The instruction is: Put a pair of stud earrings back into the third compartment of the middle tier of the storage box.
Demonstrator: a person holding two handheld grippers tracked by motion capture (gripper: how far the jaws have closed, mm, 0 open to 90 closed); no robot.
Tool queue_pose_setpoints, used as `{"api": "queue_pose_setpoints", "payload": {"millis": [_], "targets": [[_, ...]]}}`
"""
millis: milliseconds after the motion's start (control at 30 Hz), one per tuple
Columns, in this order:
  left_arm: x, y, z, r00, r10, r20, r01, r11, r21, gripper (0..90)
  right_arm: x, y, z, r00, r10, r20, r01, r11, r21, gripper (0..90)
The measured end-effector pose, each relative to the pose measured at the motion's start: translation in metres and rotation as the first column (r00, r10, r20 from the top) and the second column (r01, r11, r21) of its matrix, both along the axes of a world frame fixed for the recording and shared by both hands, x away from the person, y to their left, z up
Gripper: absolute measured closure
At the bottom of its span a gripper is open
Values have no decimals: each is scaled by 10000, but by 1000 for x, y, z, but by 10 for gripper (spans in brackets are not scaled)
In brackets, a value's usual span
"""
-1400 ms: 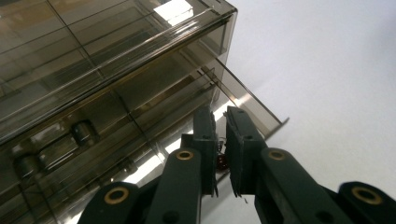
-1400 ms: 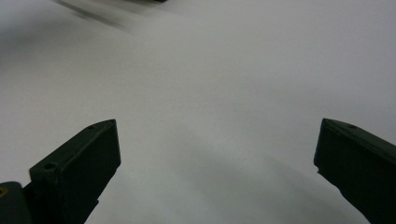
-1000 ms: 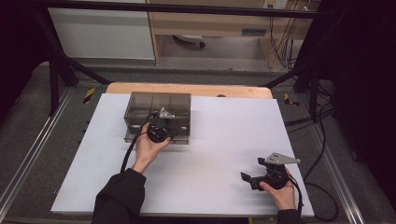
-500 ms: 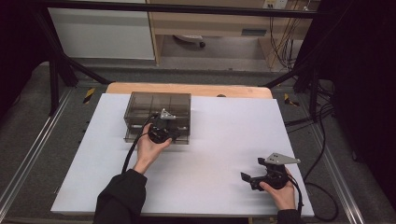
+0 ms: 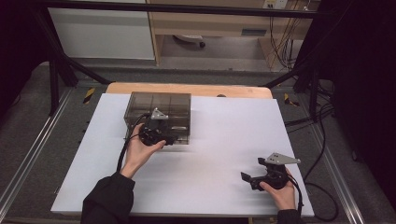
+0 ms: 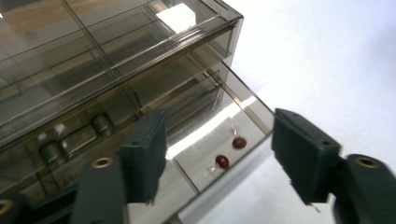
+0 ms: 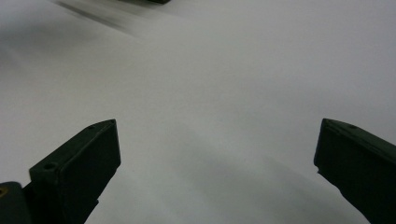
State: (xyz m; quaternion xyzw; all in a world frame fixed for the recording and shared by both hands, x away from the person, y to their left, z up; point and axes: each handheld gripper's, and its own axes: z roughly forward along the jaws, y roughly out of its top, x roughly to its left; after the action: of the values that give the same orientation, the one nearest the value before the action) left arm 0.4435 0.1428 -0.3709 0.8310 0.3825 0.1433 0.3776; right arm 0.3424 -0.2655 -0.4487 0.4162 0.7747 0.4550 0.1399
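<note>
A smoky see-through drawer box (image 5: 159, 105) stands at the back left of the white table. My left gripper (image 5: 158, 131) is at its front. In the left gripper view the jaws (image 6: 218, 116) stand apart, having just been opening, and nothing is pressed between them. Just beyond them one drawer (image 6: 219, 135) is pulled out, with two small red beads (image 6: 239, 142) on its floor. My right gripper (image 5: 248, 179) rests low near the front right of the table, open, with bare white surface between its jaws (image 7: 217, 123).
The white table sheet (image 5: 224, 135) lies on a wooden board (image 5: 187, 88). Black frame bars and cables run at the sides and back. A cable trails from each gripper.
The left hand has drawn back a little from the box front toward the person. The right hand and its gripper have kept still.
</note>
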Motion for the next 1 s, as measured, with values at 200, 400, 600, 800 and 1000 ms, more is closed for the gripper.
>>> {"api": "queue_pose_setpoints", "payload": {"millis": [200, 400, 600, 800, 1000], "targets": [[-12, 9, 2, 9992, -351, 175, 356, 9990, -271, 208, 0, 0, 0, 10000, -12, 1, 12, 10000, 19, 10], [-26, 24, -1, 9985, -469, 265, 482, 9976, -492, 151, 0, 0, 0, 10000, -24, 2, 24, 10000, 31, 9], [-42, 42, -8, 9979, -575, 312, 594, 9961, -647, 125, 0, 0, 0, 10000, -30, -2, 30, 10000, 26, 9], [-58, 62, -22, 9979, -522, 389, 549, 9959, -724, 124, 0, 0, 0, 10000, -39, -30, 39, 10000, 37, 9], [-72, 84, -40, 9988, -247, 428, 284, 9958, -870, 113, -1, 0, 0, 10000, -55, -49, 55, 10000, 41, 9]]}}
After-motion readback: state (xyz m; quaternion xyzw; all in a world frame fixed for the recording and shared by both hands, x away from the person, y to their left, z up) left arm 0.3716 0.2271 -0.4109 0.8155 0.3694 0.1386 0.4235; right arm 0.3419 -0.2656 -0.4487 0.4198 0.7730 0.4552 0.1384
